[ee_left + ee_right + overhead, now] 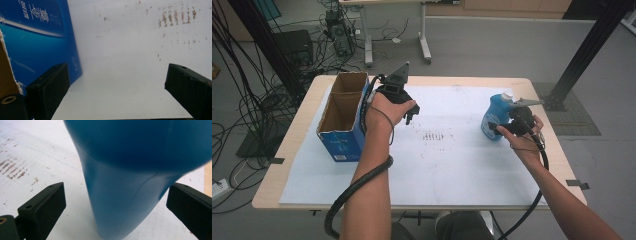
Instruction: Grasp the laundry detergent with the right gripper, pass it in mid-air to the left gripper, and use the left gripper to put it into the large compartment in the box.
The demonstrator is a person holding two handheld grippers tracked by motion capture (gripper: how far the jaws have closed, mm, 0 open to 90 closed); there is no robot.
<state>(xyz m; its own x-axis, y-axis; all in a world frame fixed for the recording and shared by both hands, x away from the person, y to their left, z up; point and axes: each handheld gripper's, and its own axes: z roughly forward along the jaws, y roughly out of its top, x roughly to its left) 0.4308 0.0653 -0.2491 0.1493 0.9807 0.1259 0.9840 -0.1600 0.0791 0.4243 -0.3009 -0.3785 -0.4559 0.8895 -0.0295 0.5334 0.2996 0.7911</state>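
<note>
A blue bottle [493, 117] with a white cap stands upright on the right part of the white mat [447, 165]. My right gripper [498, 128] is at its near side, open, with one jaw on each side of the bottle. In the right gripper view the bottle [130, 182] stands between the jaws of the right gripper [116, 205], and neither jaw touches it. An open-topped blue cardboard box [343, 117] stands at the mat's left. My left gripper [411, 113] hovers just right of the box, open and empty. In the left gripper view the box's blue side [37, 45] is beside the left jaw of the left gripper [117, 85].
The mat has a patch of brown smudges [434, 136] in its middle, seen also in the left gripper view as smudges [176, 17]. The wooden table edge [557, 145] runs close to the right of the bottle. Cables and desk legs lie on the floor beyond the table.
</note>
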